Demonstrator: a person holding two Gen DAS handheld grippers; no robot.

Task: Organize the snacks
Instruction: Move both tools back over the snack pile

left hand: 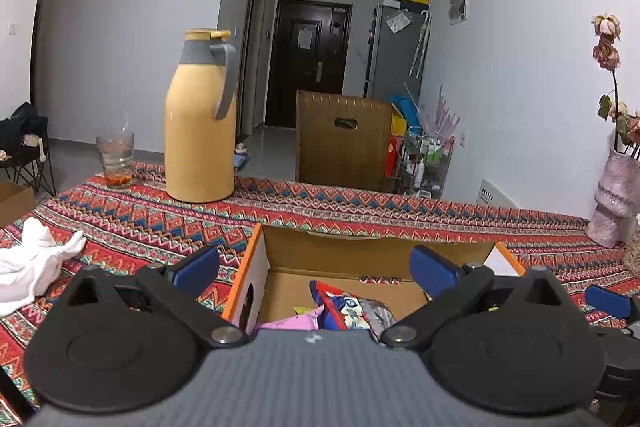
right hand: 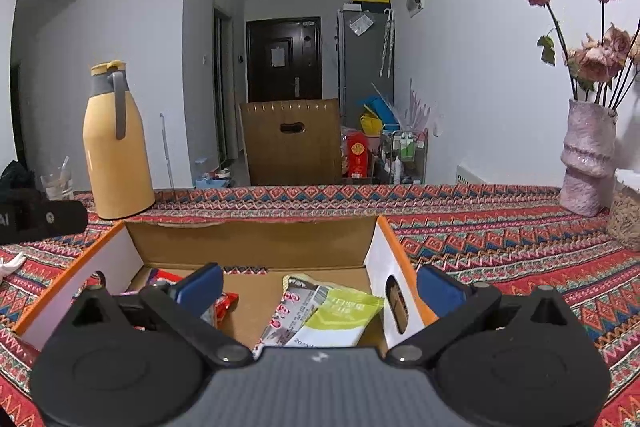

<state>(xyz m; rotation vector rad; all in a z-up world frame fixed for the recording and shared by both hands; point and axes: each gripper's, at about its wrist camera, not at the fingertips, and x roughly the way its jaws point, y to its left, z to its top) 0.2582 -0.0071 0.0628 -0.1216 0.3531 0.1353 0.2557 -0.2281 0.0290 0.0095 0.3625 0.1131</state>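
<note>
box sits open on the patterned cloth, snacks already inside. left gripper hangs over the box's left half, jaws spread wide, nothing between them; below it lie a pink packet and a red-and-blue packet. right gripper is released too, over the right half, above a green-and-white packet lying on a grey-and-pink one; a red packet peeks out by its left finger. looks like the drop-off step, both loads down. next move, i'd judge, calls for finding any snack outside the box, though none shows on the cloth here. writing: pink characters on the grey packet and small print on the green one, too blurred to read; no brand legible. flask and vase stand well clear.
</note>
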